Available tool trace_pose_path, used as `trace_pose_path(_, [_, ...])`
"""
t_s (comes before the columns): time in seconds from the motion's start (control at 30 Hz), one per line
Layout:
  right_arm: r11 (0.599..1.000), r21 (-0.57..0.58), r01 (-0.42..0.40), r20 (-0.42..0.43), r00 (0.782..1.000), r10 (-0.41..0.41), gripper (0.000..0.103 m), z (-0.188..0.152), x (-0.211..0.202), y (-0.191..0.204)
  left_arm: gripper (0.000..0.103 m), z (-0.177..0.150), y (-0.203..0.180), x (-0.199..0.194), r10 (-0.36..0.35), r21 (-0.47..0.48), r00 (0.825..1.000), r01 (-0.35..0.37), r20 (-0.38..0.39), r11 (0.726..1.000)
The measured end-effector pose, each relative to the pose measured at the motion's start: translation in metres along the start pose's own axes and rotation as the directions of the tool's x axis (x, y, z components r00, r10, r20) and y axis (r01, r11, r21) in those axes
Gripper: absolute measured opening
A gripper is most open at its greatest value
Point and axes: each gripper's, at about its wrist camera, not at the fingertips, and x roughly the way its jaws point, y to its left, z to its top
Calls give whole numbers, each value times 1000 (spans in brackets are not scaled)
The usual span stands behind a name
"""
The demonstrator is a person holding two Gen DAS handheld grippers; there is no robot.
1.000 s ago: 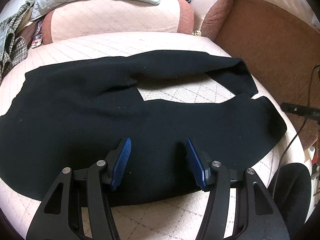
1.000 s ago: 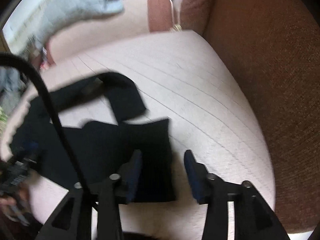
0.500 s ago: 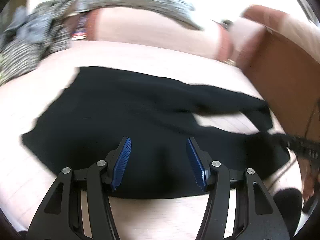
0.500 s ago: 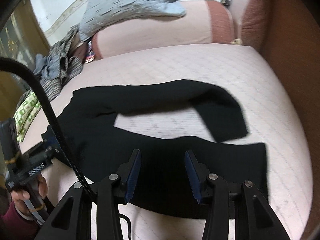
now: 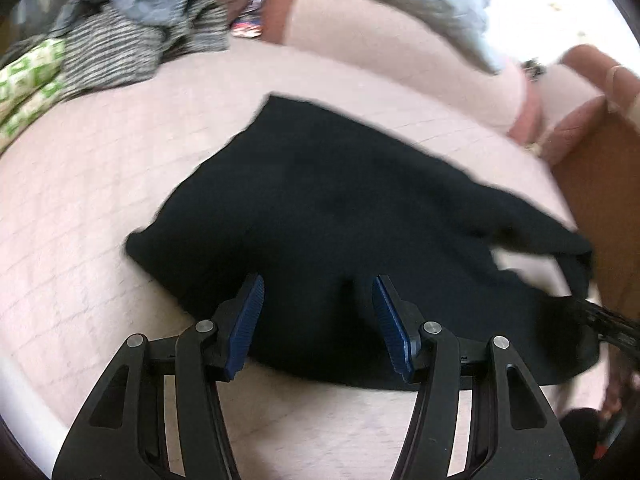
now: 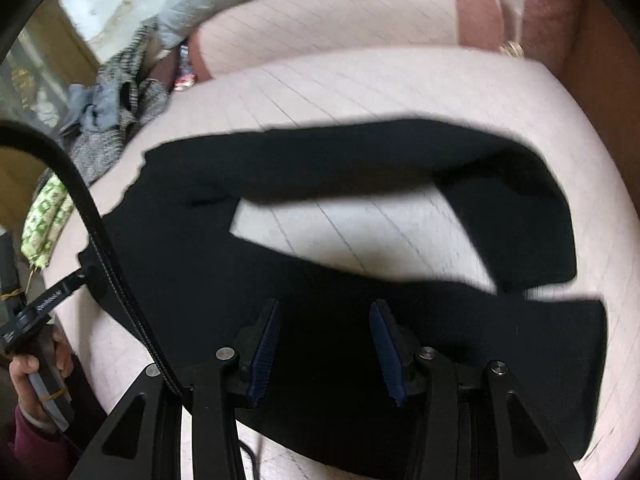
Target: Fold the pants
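From the left wrist, the black pants (image 5: 340, 216) are seen spread on the pink quilted cushion (image 5: 80, 208), filling the centre toward 3 o'clock. The left gripper (image 5: 318, 312) is held spread above them, empty.

From the right wrist, the right gripper (image 6: 324, 340) is likewise parted, nothing pinched, with the pants' legs reaching toward 2 o'clock.

- Black pants (image 6: 320, 280) lie flat on the pink quilted cushion (image 6: 380, 92); bare cushion shows beyond them and between the two legs.
- Heap of clothes (image 5: 132, 40) crowds the cushion's far left edge.
- Bolster (image 6: 320, 36) bounds the far side.
- Black cable (image 6: 104, 248) crosses the pants' left end.
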Motion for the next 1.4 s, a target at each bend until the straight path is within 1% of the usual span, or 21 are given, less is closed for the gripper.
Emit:
trace_pose_path(0.1, [997, -83, -1, 41, 999, 4, 49, 24, -8, 5, 56, 23, -16, -1, -45, 72, 999, 44, 18, 996])
trace_pose_path(0.2, [989, -147, 4, 74, 997, 7, 50, 54, -7, 9, 56, 53, -31, 15, -21, 181, 1000, 22, -7, 983])
trace_pose_path(0.27, [983, -182, 12, 88, 996, 4, 50, 76, -1, 9, 56, 75, -37, 31, 7, 220, 1000, 0, -31, 975])
trace_pose_path(0.33, [979, -203, -18, 89, 995, 36, 50, 94, 8, 13, 56, 93, -40, 50, 20, 236, 997, -3, -69, 972])
trace_pose_path(0.4, [971, -220, -91, 67, 992, 108, 50, 113, 25, 20, 56, 112, -43, 70, 23, 236, 994, 4, -111, 972])
trace_pose_path(0.53, [942, -296, -157, 6, 986, 166, 51, 134, 64, 47, 56, 139, -45, 101, 24, 235, 989, 11, -147, 972])
trace_pose_path(0.73, [916, -379, -131, -73, 991, 112, 51, 147, 120, 69, 56, 165, -46, 126, 67, 299, 984, -14, -168, 954])
trace_pose_path(0.83, [913, -385, -139, -102, 989, 107, 51, 150, 138, 70, 56, 174, -41, 125, 90, 332, 988, -44, -123, 942])
trace_pose_path(0.9, [912, -390, -128, -120, 989, 88, 51, 148, 150, 70, 57, 179, -42, 124, 62, 394, 995, -24, -83, 919])
trace_pose_path(0.93, [910, -395, -127, -121, 989, 86, 51, 146, 154, 71, 61, 179, -44, 125, 52, 434, 996, -12, -79, 901])
trace_pose_path(1.0, [899, -424, -110, -86, 993, 80, 52, 139, 153, 74, 63, 174, -51, 138, 70, 561, 991, 8, -117, 828])
trace_pose_path(1.03, [895, -434, -107, -80, 994, 80, 52, 138, 152, 75, 63, 171, -52, 144, 99, 606, 987, -4, -124, 796])
trace_pose_path(1.07, [895, -432, -111, -82, 993, 84, 52, 137, 151, 73, 63, 165, -52, 156, 149, 661, 981, -30, -125, 750])
trace_pose_path(1.1, [897, -426, -119, -85, 992, 91, 52, 138, 152, 72, 63, 163, -51, 163, 177, 688, 976, -42, -127, 724])
trace_pose_path(1.13, [900, -414, -132, -92, 990, 103, 52, 140, 152, 69, 63, 162, -48, 168, 177, 701, 975, -32, -135, 712])
trace_pose_path(1.17, [903, -407, -142, -99, 989, 111, 52, 141, 153, 68, 65, 164, -46, 170, 152, 696, 979, -16, -134, 717])
trace_pose_path(1.23, [902, -408, -142, -94, 989, 114, 52, 142, 152, 67, 79, 168, -42, 172, 144, 687, 981, -17, -128, 726])
trace_pose_path(1.27, [900, -415, -132, -88, 991, 104, 49, 142, 152, 68, 82, 169, -41, 177, 152, 687, 981, -31, -117, 726])
trace_pose_path(1.33, [891, -442, -104, -64, 994, 84, 30, 139, 151, 73, 83, 167, -40, 179, 137, 680, 985, -32, -101, 733])
trace_pose_path(1.37, [887, -450, -101, -59, 995, 83, 15, 138, 149, 76, 81, 166, -40, 180, 134, 679, 986, -34, -95, 733])
trace_pose_path(1.4, [884, -460, -89, -49, 996, 75, 12, 137, 147, 79, 68, 165, -40, 178, 118, 674, 988, -17, -104, 738])
